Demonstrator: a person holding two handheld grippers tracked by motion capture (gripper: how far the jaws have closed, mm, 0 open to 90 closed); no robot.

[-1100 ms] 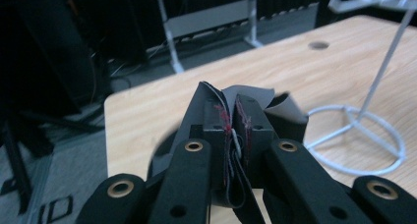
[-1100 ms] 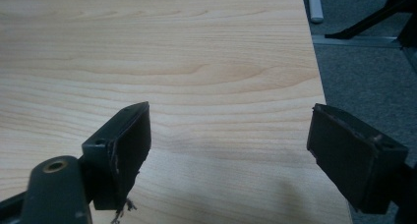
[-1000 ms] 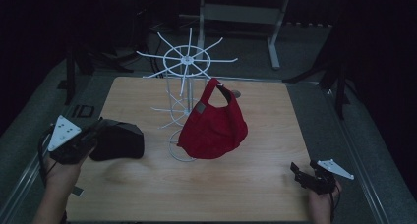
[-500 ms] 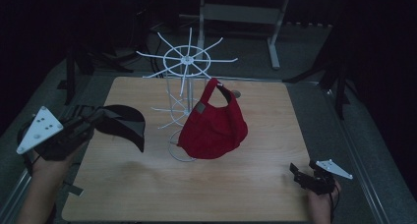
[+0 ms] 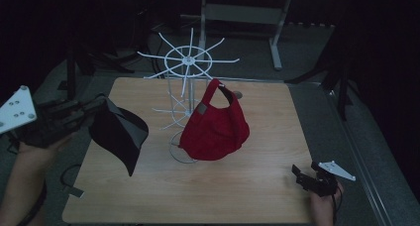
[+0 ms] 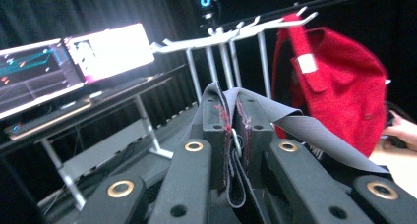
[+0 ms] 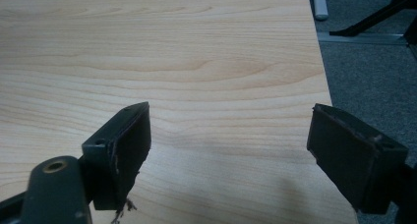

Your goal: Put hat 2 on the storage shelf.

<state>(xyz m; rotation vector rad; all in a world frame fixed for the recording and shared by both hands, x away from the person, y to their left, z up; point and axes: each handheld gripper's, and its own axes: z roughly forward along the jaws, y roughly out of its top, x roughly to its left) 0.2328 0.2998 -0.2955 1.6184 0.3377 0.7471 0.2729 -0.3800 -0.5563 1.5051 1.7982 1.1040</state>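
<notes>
- Table (image 5: 148, 196) — wooden top, bare along the near edge and at the near right corner.
- White wire rack (image 5: 188, 62) — upright near the far edge, left of centre; spokes fan out at its top and more arms lower down.
- Red bag (image 5: 215, 127) — hangs by its handle from a spoke of the rack, its body level with the rack's base ring at the table's middle. In the left gripper view it shows as red fabric (image 6: 344, 86) under the white arms (image 6: 221, 35).
- Black bag (image 5: 119, 134) — off the table, hanging in the air over the left edge from the left gripper. Judged: one bag hung, this one lifted but not yet on a spoke; carrying it to a free arm is what seems left.
- Left gripper (image 5: 96, 107) — beyond the left edge, jaws pinched together on the black bag's strap (image 6: 236, 130), the dark material pressed between them.
- Right gripper (image 5: 303, 175) — low at the near right corner, jaws spread wide with nothing between them (image 7: 228, 153).
- Change from a second ago — the black bag lay on the table at the left edge; it is now raised clear, and the left hand (image 5: 34, 151) has drawn outward. The red bag, rack and right gripper stay put.
</notes>
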